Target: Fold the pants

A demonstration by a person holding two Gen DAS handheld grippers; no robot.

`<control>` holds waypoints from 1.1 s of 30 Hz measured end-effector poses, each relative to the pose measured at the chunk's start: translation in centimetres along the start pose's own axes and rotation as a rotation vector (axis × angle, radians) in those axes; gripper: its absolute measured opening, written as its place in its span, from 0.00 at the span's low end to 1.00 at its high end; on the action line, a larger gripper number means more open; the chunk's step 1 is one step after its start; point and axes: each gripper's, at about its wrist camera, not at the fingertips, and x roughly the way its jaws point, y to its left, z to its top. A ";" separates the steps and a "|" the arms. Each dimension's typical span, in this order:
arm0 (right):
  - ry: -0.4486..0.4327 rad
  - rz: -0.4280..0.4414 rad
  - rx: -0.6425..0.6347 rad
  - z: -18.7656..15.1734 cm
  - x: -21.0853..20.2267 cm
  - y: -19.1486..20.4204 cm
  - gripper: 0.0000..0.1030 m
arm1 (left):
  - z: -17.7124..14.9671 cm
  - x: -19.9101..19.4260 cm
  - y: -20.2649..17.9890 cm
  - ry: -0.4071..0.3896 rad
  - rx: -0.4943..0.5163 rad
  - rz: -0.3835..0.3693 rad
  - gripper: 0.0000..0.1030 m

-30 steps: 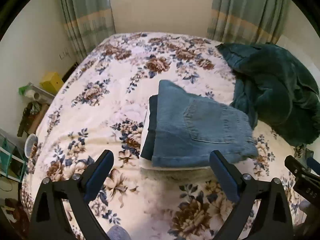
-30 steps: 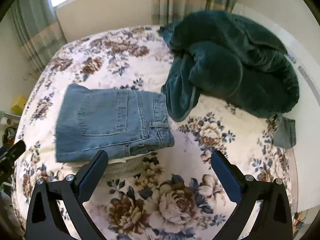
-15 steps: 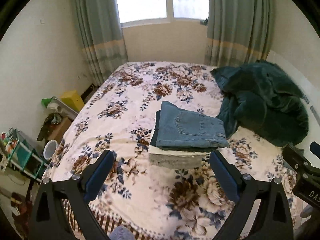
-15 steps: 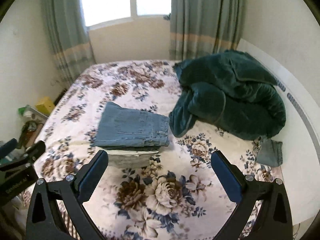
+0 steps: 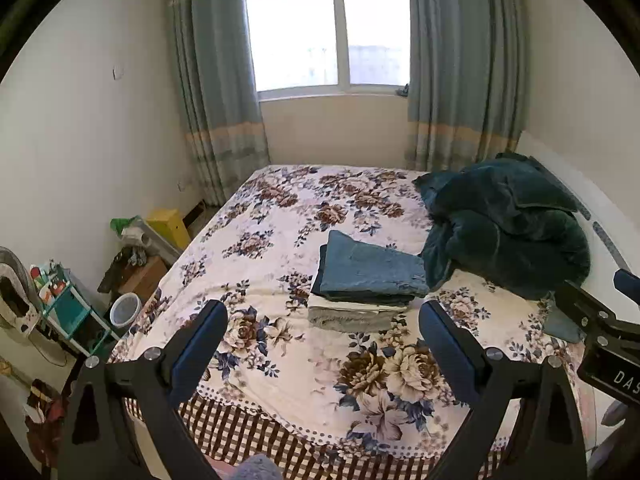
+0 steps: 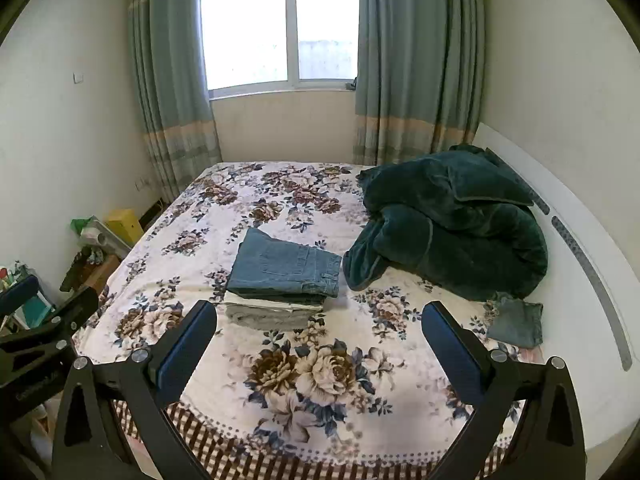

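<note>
Folded blue jeans point(image 5: 370, 270) lie on top of a small stack of folded clothes point(image 5: 352, 312) in the middle of the floral bed point(image 5: 280, 240). They also show in the right wrist view point(image 6: 284, 268). My left gripper point(image 5: 322, 344) is open and empty, held back near the foot of the bed, well short of the stack. My right gripper point(image 6: 320, 344) is open and empty, also held back from the stack. The right gripper's body shows at the right edge of the left wrist view point(image 5: 600, 332).
A dark green blanket point(image 6: 448, 216) is heaped at the right of the bed. A small folded blue-grey cloth point(image 6: 516, 320) lies by the white headboard point(image 6: 580, 264). Clutter, a yellow box point(image 5: 168, 226) and a shelf point(image 5: 64, 300) stand on the floor at left.
Both grippers have pulled back and up from the folded jeans, so the whole bed and window now show. The jeans stay on the stack.
</note>
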 end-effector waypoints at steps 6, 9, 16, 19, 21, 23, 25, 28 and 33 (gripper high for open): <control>-0.008 -0.020 0.010 -0.4 -4.3 0.9 1.00 | -0.8 -1.7 0.6 0.016 -0.004 -0.033 1.00; -0.027 -0.043 0.007 -0.4 -5.2 1.0 1.00 | -1.0 -1.9 1.1 0.006 -0.020 -0.026 1.00; -0.026 -0.045 0.011 -0.3 -5.5 0.9 1.00 | -1.5 -2.4 1.6 0.011 -0.028 0.005 1.00; -0.022 -0.031 0.001 -0.2 -5.3 1.1 1.00 | -1.8 -2.6 1.5 0.014 -0.027 0.019 1.00; -0.019 -0.021 -0.010 -0.2 -4.8 1.0 1.00 | -1.8 -2.7 1.5 0.019 -0.030 0.021 1.00; -0.016 -0.016 -0.016 -0.3 -4.7 1.1 1.00 | -1.9 -2.8 1.6 0.023 -0.036 0.022 1.00; -0.009 -0.007 -0.015 -0.3 -4.5 1.0 1.00 | -1.8 -2.8 1.5 0.019 -0.032 0.027 1.00; -0.003 0.003 -0.010 -0.3 -4.3 0.7 1.00 | -1.9 -2.8 1.5 0.018 -0.033 0.029 1.00; 0.011 0.018 -0.006 -0.5 -3.7 0.5 1.00 | -2.0 -3.2 1.6 0.014 -0.034 0.038 1.00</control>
